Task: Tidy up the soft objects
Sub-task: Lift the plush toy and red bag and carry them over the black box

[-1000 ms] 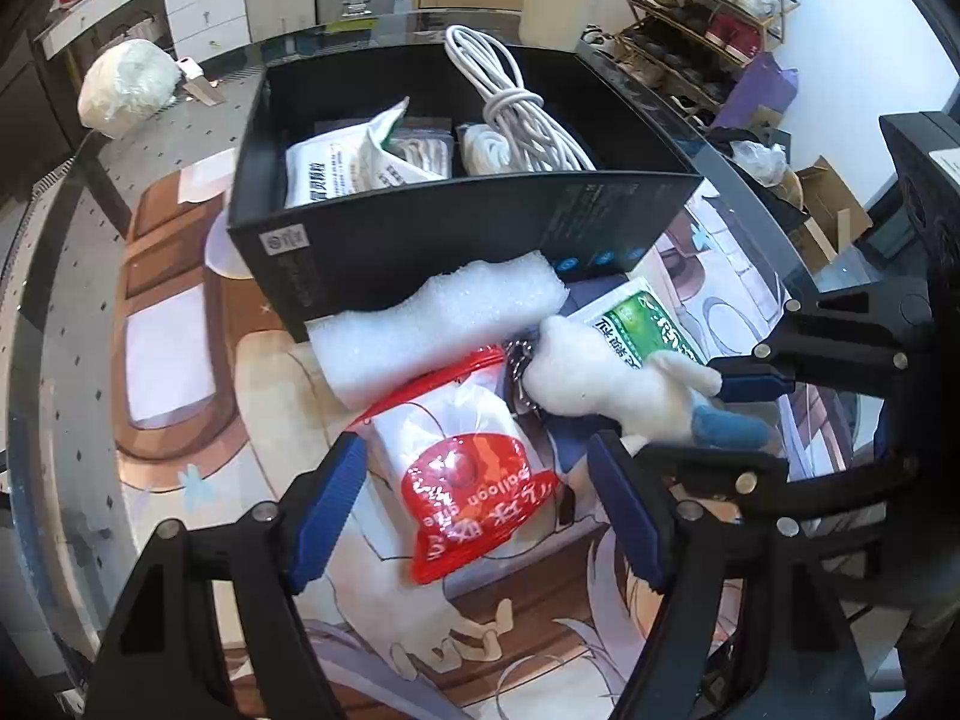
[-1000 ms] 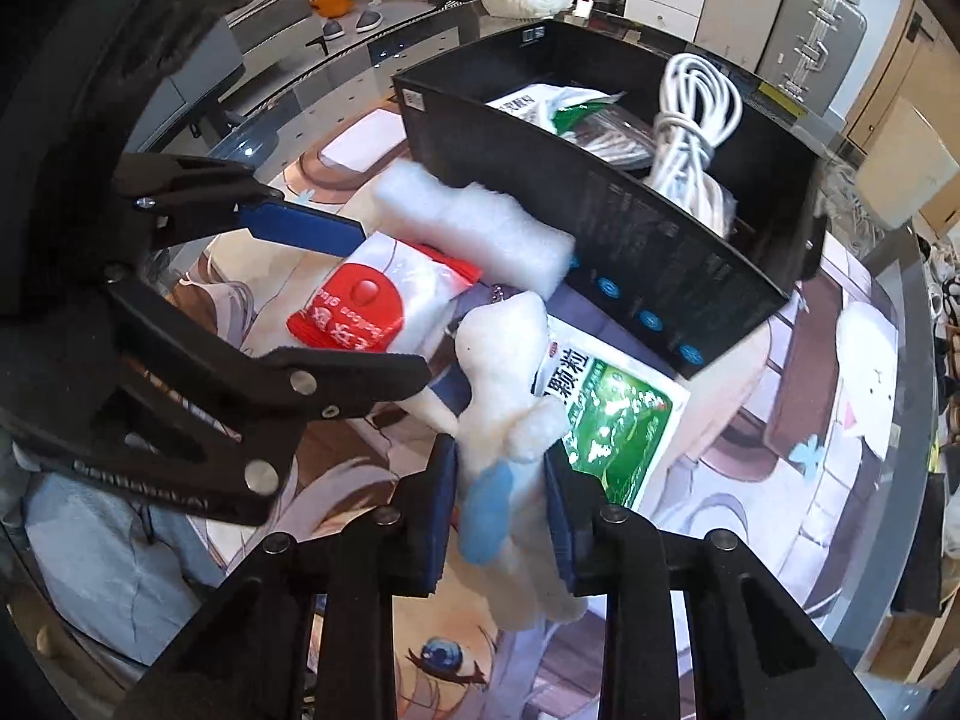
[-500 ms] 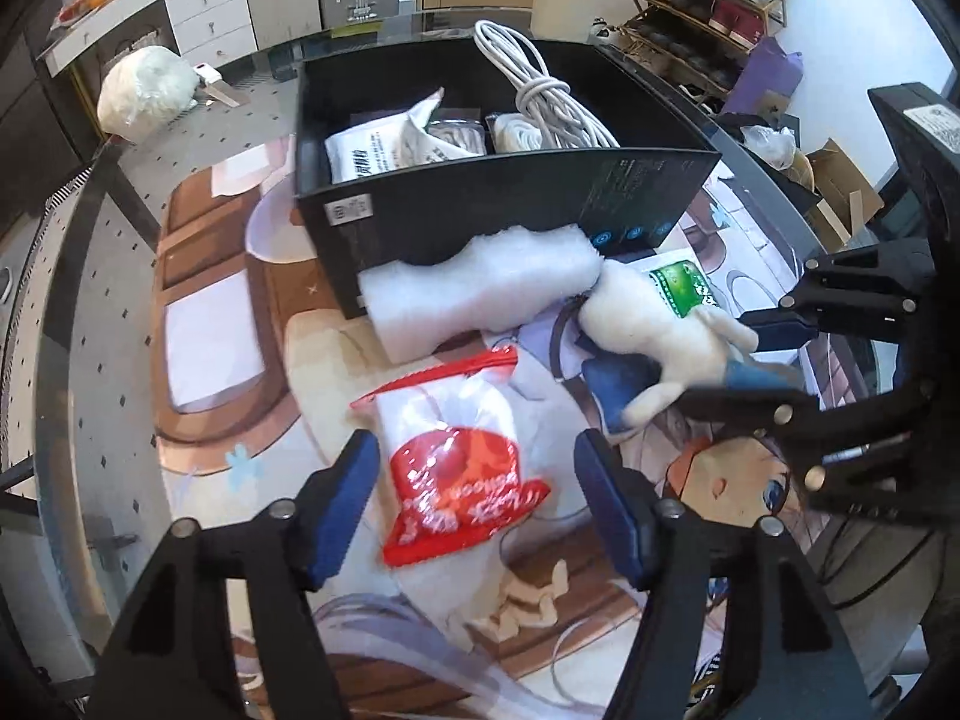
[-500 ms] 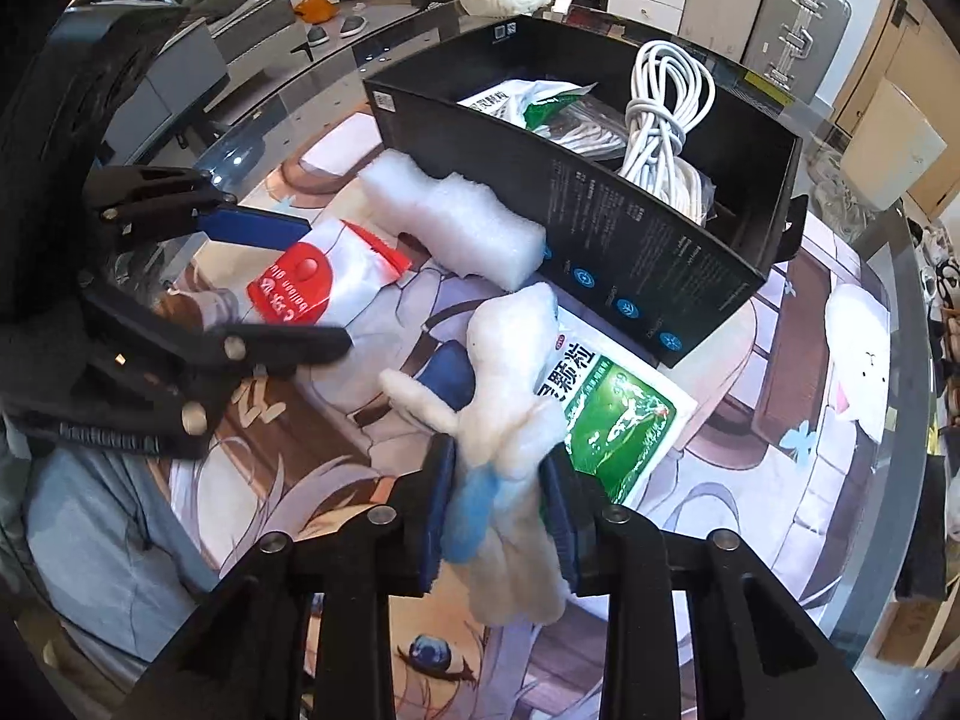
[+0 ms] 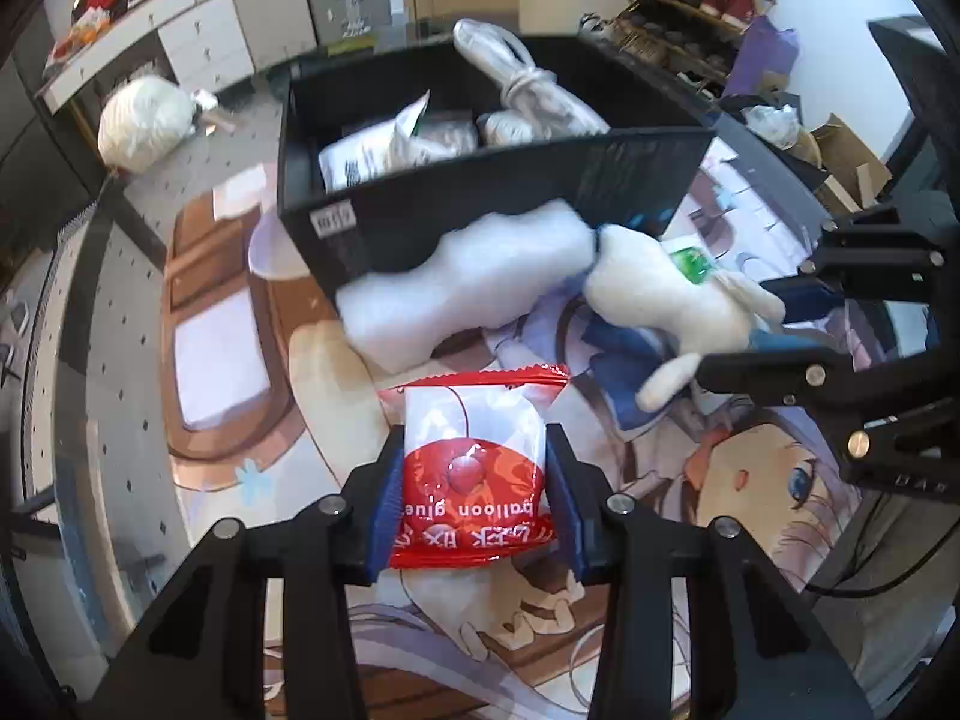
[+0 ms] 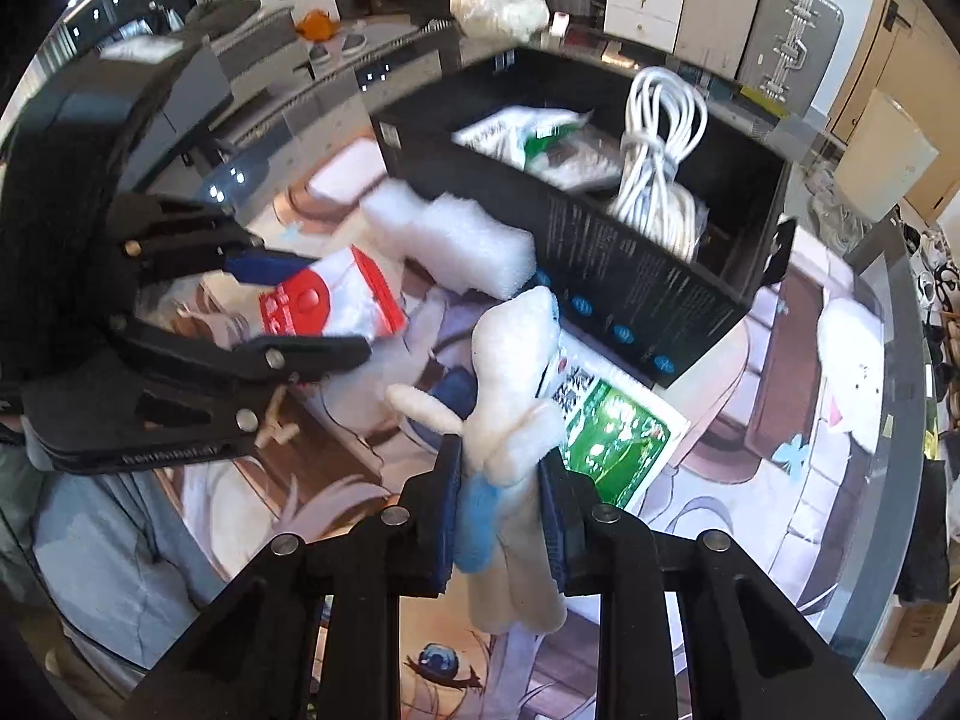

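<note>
My left gripper (image 5: 474, 504) is shut on a red and white balloon glue packet (image 5: 474, 462) and holds it above the mat; the packet also shows in the right wrist view (image 6: 327, 303). My right gripper (image 6: 501, 516) is shut on a white plush toy with blue parts (image 6: 510, 396), lifted off the mat; the toy also shows in the left wrist view (image 5: 666, 306). A white foam block (image 5: 462, 288) leans against the front of the black box (image 5: 540, 180). A green and white sachet (image 6: 612, 438) lies flat by the box.
The black box (image 6: 636, 276) holds a coiled white cable (image 6: 660, 138) and white sachets (image 5: 372, 150). A printed anime mat (image 5: 216, 348) covers the glass table. A white bag (image 5: 144, 126) sits at the far table edge.
My left gripper has closed on the balloon glue packet and lifted it. My right gripper has raised the plush toy further off the mat, towards the box.
</note>
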Action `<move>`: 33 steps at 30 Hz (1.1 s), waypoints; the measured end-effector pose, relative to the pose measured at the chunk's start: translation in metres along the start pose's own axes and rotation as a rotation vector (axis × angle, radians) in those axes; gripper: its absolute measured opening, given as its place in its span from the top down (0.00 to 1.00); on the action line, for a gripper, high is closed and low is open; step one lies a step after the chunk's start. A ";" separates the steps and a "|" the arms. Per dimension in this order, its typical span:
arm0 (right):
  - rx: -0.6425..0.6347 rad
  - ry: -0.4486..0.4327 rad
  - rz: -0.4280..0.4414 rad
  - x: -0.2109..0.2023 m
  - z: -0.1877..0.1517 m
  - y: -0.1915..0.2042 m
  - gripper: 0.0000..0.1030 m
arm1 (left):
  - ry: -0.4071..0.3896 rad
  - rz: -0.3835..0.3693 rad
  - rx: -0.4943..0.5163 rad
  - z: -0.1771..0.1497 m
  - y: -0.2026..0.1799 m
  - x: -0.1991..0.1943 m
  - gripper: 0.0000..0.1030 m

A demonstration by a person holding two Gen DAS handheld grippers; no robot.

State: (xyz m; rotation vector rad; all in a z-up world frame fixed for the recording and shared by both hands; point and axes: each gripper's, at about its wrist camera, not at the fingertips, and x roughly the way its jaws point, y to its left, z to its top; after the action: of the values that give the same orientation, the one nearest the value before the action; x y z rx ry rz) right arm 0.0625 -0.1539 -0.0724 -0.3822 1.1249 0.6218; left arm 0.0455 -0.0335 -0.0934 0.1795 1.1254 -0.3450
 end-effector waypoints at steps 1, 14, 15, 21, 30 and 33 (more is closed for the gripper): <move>0.002 -0.015 0.001 -0.004 0.000 0.000 0.77 | -0.019 -0.003 0.010 0.000 -0.001 -0.005 0.59; 0.035 -0.356 0.004 -0.075 0.002 0.005 0.77 | -0.370 0.078 0.014 0.001 0.006 -0.071 0.59; 0.035 -0.383 -0.003 -0.077 0.005 0.008 0.77 | -0.399 0.093 0.021 0.001 0.006 -0.076 0.59; 0.001 -0.599 -0.040 -0.110 0.000 0.025 0.77 | -0.522 0.100 0.017 0.000 0.007 -0.095 0.59; 0.011 -0.719 -0.069 -0.125 -0.008 0.036 0.77 | -0.630 0.117 0.031 -0.002 0.005 -0.112 0.59; 0.025 -0.734 -0.077 -0.128 -0.006 0.033 0.77 | -0.639 0.115 0.026 0.003 0.007 -0.111 0.59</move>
State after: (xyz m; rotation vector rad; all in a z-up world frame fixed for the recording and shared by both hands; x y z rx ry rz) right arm 0.0000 -0.1663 0.0432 -0.1472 0.4132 0.6074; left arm 0.0081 -0.0076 0.0084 0.1409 0.4780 -0.2851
